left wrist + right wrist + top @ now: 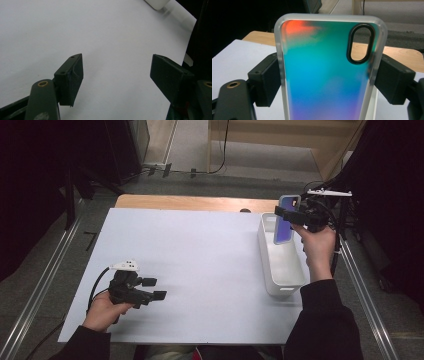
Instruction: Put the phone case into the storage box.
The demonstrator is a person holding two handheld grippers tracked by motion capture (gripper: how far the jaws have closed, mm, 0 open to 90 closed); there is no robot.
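A phone case (285, 219) with an iridescent blue-green back and a clear rim stands upright in the air over the far end of the white bin (280, 270). My right gripper (289, 214) is shut on it, its pads pressing the two long edges. In the right gripper view the phone case (324, 75) is close up, camera cut-out at the upper right, between both pads (265, 80). My left gripper (154, 289) rests low over the white sheet at the front left, jaws wide apart. The left gripper (116, 75) has bare sheet between its jaws.
A white sheet (200, 250) covers the wooden table (190, 202). The long white bin lies along the sheet's right edge. Metal rails (45, 280) run beside the table on both sides. A corner of the bin (157, 3) is visible in the left gripper view.
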